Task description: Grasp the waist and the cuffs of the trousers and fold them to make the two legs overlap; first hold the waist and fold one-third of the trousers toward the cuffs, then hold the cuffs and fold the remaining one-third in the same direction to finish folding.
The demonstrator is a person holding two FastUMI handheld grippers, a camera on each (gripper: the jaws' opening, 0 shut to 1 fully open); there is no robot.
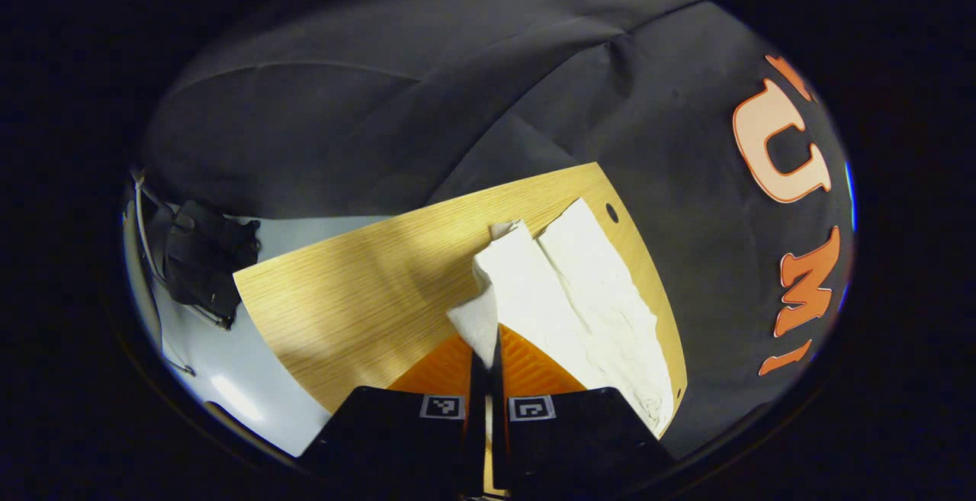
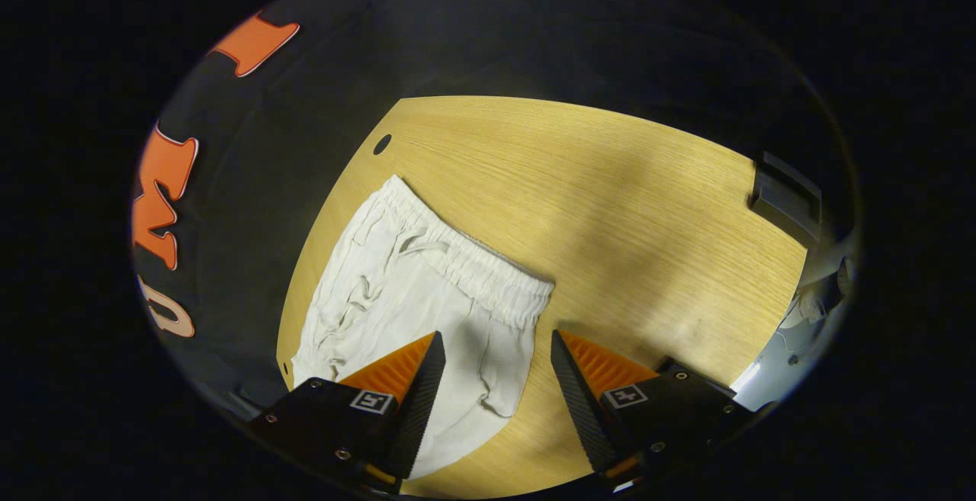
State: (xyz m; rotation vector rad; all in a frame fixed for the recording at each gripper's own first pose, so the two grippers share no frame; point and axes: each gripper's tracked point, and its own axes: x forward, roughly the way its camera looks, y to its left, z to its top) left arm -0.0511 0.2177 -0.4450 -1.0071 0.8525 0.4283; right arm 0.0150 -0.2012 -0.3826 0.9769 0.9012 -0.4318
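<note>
The white trousers (image 1: 579, 295) lie on the wooden table (image 1: 366, 287); in the left gripper view they occupy the centre-right of the frame, running from near the table's far edge down toward the lower right, with two long panels side by side and a crease between them. In the right gripper view the trousers (image 2: 412, 295) sit in the lower-left part of the tabletop (image 2: 610, 211); the gathered elastic waist (image 2: 465, 253) runs diagonally from upper left to centre, and the fabric below it is wrinkled along the left side.

The left gripper (image 1: 488, 356), at bottom centre of its own view, is clenched on a lifted corner of the cloth — the fingers stand pressed together with a fold of white fabric rising from between them; which end of the garment this corner belongs to cannot be told from that view.

The right gripper (image 2: 494, 367), at the bottom of its own view, is released; its fingers stand well apart — the left one over the fabric below the waist, the right one over bare wood just beside the cloth edge; whether either finger touches the cloth cannot be told.

A small dark hole (image 2: 382, 143) marks the table near the upper left corner of the tabletop in the right gripper view; a dark block (image 2: 785, 196) sits at the table's right edge. In the left gripper view a black bundle (image 1: 202, 257) lies at the left, off the table, on a pale floor (image 1: 229, 364).
</note>
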